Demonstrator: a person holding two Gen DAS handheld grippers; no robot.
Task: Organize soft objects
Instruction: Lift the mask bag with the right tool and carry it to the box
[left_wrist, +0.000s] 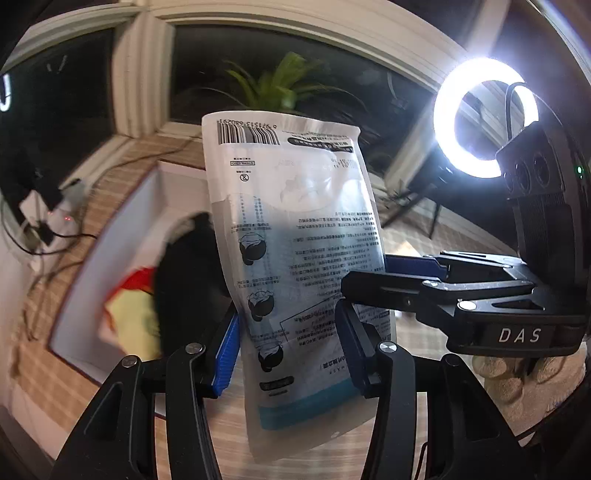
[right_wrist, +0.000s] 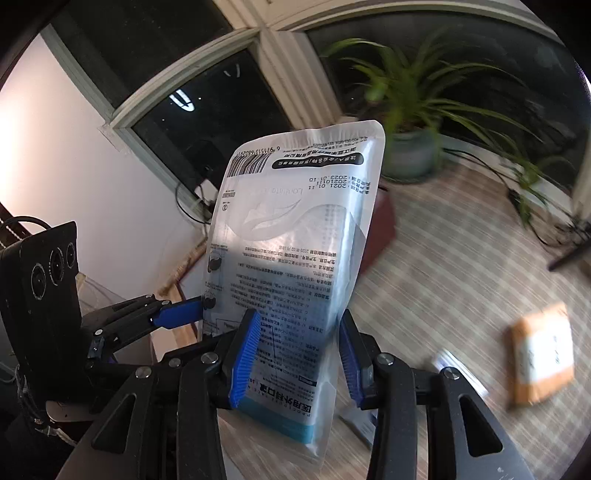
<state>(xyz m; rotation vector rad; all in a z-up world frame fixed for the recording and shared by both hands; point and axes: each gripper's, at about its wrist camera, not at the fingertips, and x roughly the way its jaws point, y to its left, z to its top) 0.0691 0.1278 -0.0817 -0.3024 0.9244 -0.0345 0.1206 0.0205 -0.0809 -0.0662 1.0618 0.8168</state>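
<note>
A flat clear plastic pack of face masks (left_wrist: 295, 258) with printed text and a barcode stands upright between both grippers, held in the air. My left gripper (left_wrist: 288, 350) has its blue pads on either side of the pack's lower part. My right gripper (right_wrist: 295, 350) does the same; the pack (right_wrist: 291, 258) fills the middle of its view. In the left wrist view the right gripper (left_wrist: 406, 280) reaches in from the right and touches the pack's edge. In the right wrist view the left gripper (right_wrist: 173, 314) comes in from the left.
An open white box (left_wrist: 122, 236) at the left holds black, red and yellow soft items. A lit ring light (left_wrist: 484, 118) stands at the right. A potted plant (right_wrist: 410, 110), a brown parcel (right_wrist: 539, 362) and cables lie on the striped mat (right_wrist: 443, 258).
</note>
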